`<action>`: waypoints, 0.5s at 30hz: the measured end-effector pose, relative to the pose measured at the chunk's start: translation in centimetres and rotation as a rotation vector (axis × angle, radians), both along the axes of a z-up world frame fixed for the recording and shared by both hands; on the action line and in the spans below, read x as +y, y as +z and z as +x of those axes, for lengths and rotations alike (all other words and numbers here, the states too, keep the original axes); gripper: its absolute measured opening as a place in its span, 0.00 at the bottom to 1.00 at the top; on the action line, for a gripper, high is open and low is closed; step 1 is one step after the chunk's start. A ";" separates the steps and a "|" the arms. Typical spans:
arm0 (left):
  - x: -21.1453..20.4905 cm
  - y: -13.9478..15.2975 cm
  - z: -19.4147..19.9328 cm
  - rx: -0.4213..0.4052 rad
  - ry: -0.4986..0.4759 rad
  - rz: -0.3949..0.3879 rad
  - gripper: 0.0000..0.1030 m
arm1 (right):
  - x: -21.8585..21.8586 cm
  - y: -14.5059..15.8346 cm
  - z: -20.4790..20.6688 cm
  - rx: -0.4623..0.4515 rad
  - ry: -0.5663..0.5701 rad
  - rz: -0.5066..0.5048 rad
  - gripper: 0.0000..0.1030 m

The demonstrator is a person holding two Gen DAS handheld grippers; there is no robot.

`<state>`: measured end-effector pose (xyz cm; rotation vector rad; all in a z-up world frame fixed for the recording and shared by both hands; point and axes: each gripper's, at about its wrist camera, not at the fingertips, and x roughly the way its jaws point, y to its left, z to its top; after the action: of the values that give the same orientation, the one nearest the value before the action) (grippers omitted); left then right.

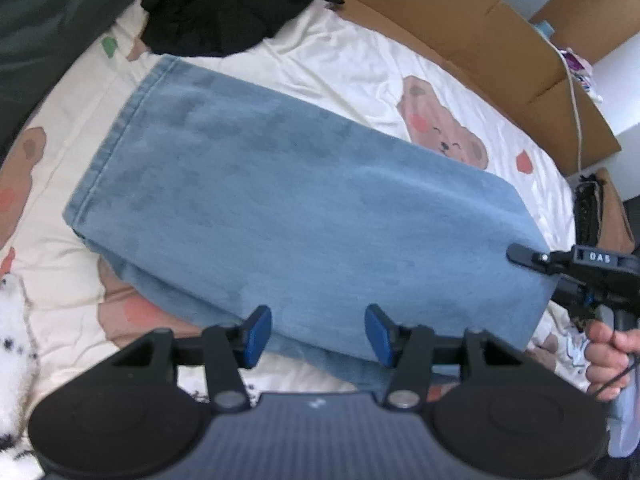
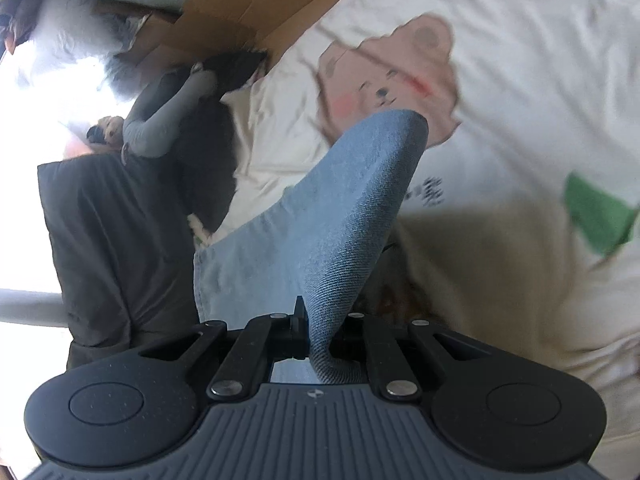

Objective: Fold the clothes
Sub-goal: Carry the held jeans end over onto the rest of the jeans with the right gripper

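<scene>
My right gripper (image 2: 316, 332) pinches the jeans (image 1: 304, 208) corner, lifting it for folding; my left gripper (image 1: 318, 334) hovers spread over the near edge, empty.

free: bare quilt (image 1: 340, 52) beyond jeans (image 1: 280, 208) | blocked: black clothes (image 1: 224, 4) (far end), cardboard (image 1: 480, 44) alongside
</scene>
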<state>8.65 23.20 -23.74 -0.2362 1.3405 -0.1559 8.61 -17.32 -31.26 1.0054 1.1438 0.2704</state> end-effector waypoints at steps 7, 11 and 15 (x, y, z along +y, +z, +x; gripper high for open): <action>-1.1 0.8 -1.3 -0.021 -0.018 -0.011 0.54 | -4.5 1.6 -0.8 0.018 -0.028 -0.063 0.05; -1.5 0.5 -1.8 -0.027 0.014 -0.044 0.54 | -6.8 2.1 -1.0 0.036 -0.032 -0.106 0.05; -2.5 0.1 -1.6 -0.049 0.025 -0.054 0.54 | -8.3 2.3 -1.1 0.050 -0.031 -0.145 0.05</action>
<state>7.05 20.75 -23.67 -0.2929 1.2851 -0.1764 7.56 -25.63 -28.99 0.9055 1.1744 0.1363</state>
